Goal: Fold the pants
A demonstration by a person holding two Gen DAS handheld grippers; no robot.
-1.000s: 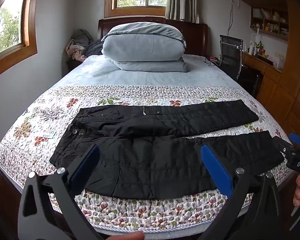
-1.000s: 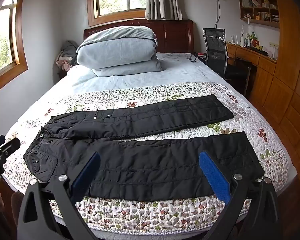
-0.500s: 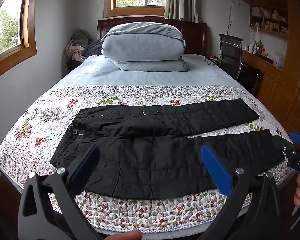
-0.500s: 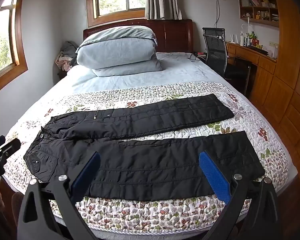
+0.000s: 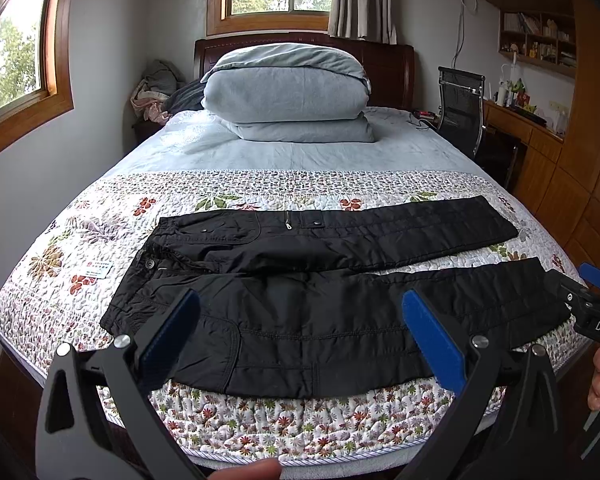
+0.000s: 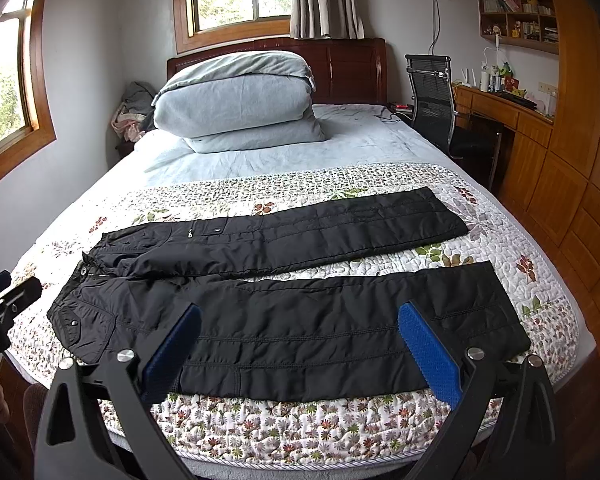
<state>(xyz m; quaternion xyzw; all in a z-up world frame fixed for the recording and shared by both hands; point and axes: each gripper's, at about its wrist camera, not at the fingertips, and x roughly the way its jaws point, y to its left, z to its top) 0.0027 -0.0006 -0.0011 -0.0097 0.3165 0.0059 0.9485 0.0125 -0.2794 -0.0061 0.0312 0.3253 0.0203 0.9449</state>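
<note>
Pants flat on quilt; "DAS" on right gripper.

left wrist: bed foot, facing headboard | right wrist: same, further right | shared: whole bed

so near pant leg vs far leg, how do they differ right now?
The near leg lies along the quilt's front edge; the far leg sits further up the bed. The near leg runs straight across, while the far leg angles away, leaving a wedge of quilt between the cuffs. Both are black, flat, unfolded, joined at the waist on the left, and untouched by either open gripper.
</note>
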